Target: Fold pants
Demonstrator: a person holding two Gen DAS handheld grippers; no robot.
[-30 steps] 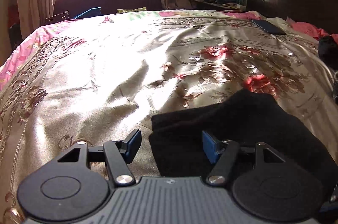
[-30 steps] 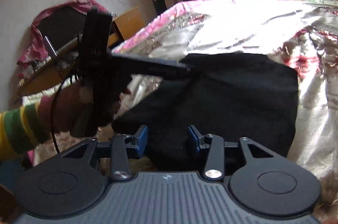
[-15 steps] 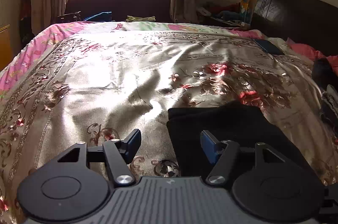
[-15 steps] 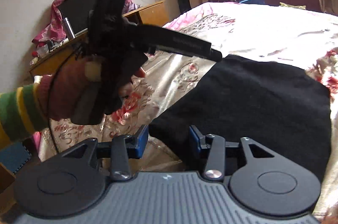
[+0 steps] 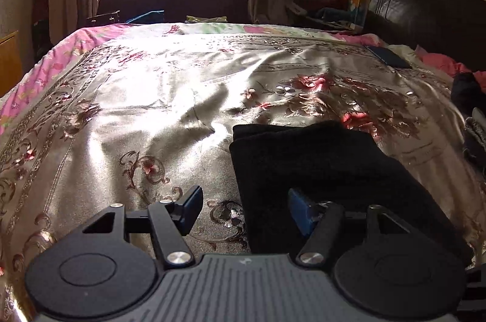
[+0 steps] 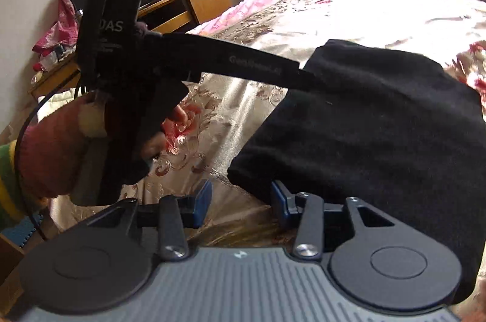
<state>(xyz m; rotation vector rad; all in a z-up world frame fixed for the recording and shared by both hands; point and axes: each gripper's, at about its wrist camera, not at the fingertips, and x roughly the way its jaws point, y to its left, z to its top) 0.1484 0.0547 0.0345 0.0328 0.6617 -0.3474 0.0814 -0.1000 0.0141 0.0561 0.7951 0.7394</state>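
Pants [image 5: 319, 164] on bedspread [image 5: 152, 97]

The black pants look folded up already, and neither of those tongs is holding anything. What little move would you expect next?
Probably drawing both tongs clear. The black pants lie as a compact stack on the bedspread, and the left tongs and right tongs stand open and empty.

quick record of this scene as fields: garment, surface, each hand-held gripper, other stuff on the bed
garment: black pants, folded into a compact stack
surface: floral satin bedspread
left hand-held gripper: open, nothing between the fingers, pants edge just beyond them
right hand-held gripper: open, empty, at the near corner of the pants
left hand: in a red glove, holding the left hand-held gripper
other items: dark flat object near the headboard
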